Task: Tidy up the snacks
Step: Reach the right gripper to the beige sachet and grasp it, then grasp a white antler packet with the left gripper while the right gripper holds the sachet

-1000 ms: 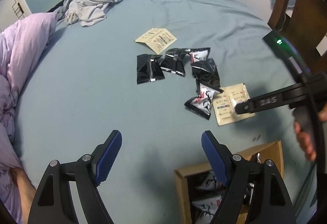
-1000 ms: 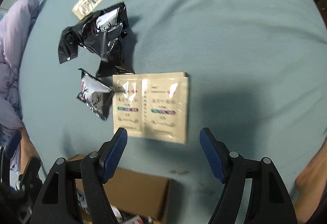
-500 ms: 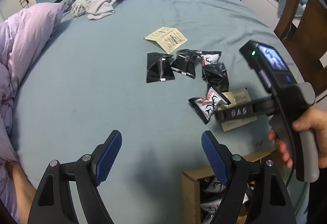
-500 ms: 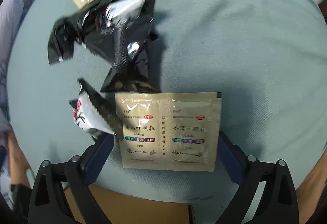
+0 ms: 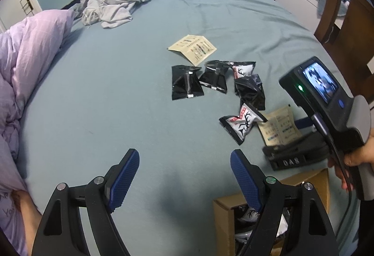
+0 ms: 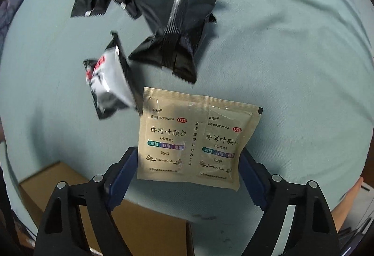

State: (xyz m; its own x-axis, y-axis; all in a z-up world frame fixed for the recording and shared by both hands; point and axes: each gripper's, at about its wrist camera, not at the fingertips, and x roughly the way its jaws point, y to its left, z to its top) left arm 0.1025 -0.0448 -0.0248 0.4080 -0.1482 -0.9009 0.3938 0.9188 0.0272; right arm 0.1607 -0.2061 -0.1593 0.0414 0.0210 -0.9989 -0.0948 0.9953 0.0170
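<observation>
The bed (image 5: pixel 116 104) spreads ahead of both grippers, its blue sheet bare under the left gripper (image 5: pixel 184 176), whose blue pads stand wide apart with nothing between them. Far ahead and to that gripper's left lies a purple duvet (image 5: pixel 30 50), and beyond it a heap of grey clothes (image 5: pixel 112 3). A cardboard box (image 5: pixel 224 216) sits just below and right of the left gripper, with black-and-white packets inside.

The right gripper (image 6: pixel 189 174) has its jaws on either side of a beige sachet (image 6: pixel 194 139); the pads meet its two side edges, so it looks clamped on it. Just ahead and left of the sachet lies a white packet (image 6: pixel 109 83), blurred. Straight ahead is a black packet (image 6: pixel 175 34), with more black packets (image 6: pixel 105 1) beyond. From the left wrist, a second sachet (image 5: pixel 192 48) lies far ahead, past that cluster.
</observation>
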